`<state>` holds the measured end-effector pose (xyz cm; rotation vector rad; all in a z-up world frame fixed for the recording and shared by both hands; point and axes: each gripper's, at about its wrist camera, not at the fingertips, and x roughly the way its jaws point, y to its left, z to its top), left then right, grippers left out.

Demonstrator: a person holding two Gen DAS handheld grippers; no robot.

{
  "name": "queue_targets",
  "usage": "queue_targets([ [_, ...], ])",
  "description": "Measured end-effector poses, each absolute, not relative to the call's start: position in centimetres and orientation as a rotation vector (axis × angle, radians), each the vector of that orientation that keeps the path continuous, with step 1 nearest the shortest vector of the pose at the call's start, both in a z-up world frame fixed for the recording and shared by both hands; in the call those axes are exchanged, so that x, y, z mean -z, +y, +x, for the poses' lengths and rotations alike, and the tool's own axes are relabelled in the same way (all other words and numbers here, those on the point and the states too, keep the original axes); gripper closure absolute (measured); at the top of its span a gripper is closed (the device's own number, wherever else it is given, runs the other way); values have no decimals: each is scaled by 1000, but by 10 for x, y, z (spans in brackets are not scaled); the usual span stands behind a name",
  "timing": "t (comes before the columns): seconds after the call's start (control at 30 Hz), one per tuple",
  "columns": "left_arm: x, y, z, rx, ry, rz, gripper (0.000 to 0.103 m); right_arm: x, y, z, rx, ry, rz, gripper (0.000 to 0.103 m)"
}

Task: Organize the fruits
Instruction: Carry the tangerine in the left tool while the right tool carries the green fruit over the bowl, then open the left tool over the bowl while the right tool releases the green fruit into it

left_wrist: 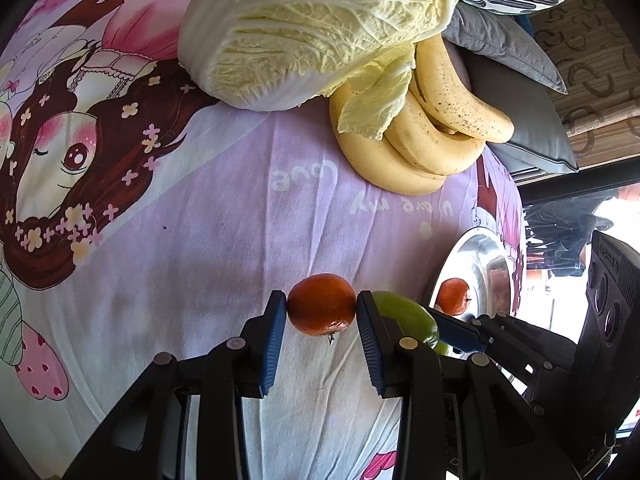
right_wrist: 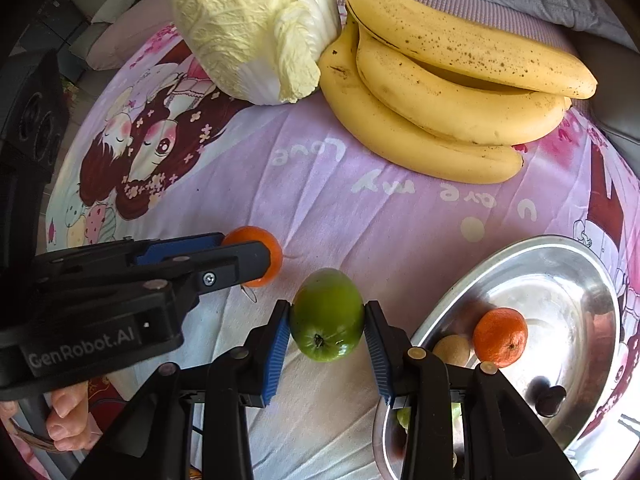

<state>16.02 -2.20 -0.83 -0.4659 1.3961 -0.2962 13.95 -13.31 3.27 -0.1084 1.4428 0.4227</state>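
Observation:
My left gripper (left_wrist: pixel 322 310) is shut on a small orange tangerine (left_wrist: pixel 322 304), held just above the pink printed cloth; the same tangerine (right_wrist: pixel 264 246) shows past that gripper's fingers in the right wrist view. My right gripper (right_wrist: pixel 326 330) is shut on a green round fruit (right_wrist: pixel 326 314), stem end toward the camera; that green fruit (left_wrist: pixel 404 312) sits just right of the left gripper. A shiny metal bowl (right_wrist: pixel 560 280) at lower right holds another tangerine (right_wrist: pixel 500 336) and a small tan fruit (right_wrist: pixel 452 350). A bunch of bananas (right_wrist: pixel 448 92) lies at the back.
A pale napa cabbage (right_wrist: pixel 248 28) lies beside the bananas, one leaf draped over them in the left wrist view. Grey and patterned cushions (left_wrist: pixel 516 80) are piled behind. The bowl (left_wrist: pixel 476 264) stands at the cloth's right edge. A person's fingers (right_wrist: pixel 68 412) hold the left gripper's handle.

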Motion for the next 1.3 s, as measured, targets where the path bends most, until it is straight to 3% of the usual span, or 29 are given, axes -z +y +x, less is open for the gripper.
queue_targets([
  [0.57, -12, -113, 143, 468, 1392, -322, 66, -70, -226, 109, -238, 1453, -63, 63],
  [1.0, -8, -193, 136, 545, 1435, -223, 67, -49, -277, 96, -163, 1535, -76, 63],
  [1.3, -11, -195, 129, 504, 1450, -193, 67, -36, -290, 91, -141, 1549, -48, 63],
])
